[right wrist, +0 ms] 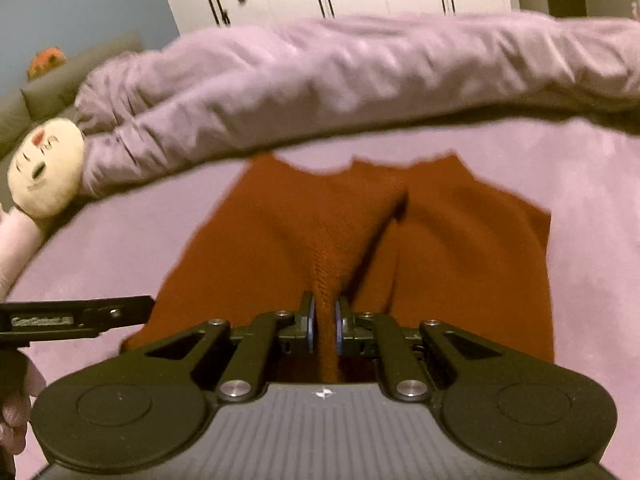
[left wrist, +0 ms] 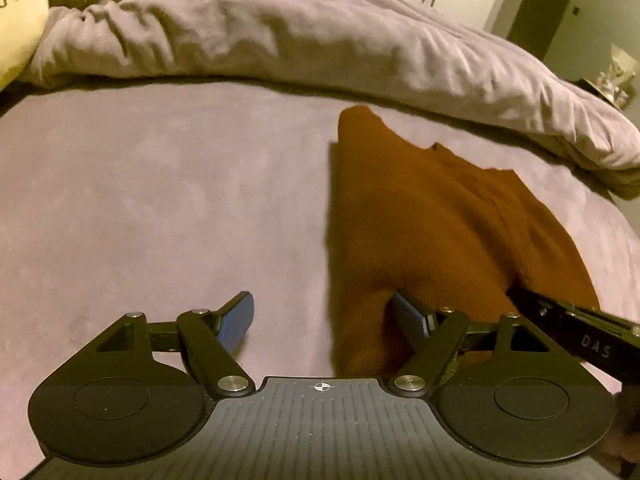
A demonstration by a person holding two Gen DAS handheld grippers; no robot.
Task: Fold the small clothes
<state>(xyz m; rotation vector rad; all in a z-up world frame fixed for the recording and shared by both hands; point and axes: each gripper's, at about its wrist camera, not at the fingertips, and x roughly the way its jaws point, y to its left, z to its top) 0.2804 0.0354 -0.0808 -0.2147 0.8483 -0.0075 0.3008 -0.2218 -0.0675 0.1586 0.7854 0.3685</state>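
Pinching the rust-brown garment (right wrist: 360, 240) lying on the bed (right wrist: 120, 248), we have our right gripper (right wrist: 325, 320) clamped on its near edge; our left gripper (left wrist: 324, 320) gapes beside it, next needing its own hold.

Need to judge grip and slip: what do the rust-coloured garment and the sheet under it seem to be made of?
Rust-coloured garment: looks like a soft matte knit, since fine ribbed stitches show where the right hand-held gripper pinches it.
Sheet: pale lilac, matte, faintly mottled like brushed or velvety fabric; the blur leaves that open.
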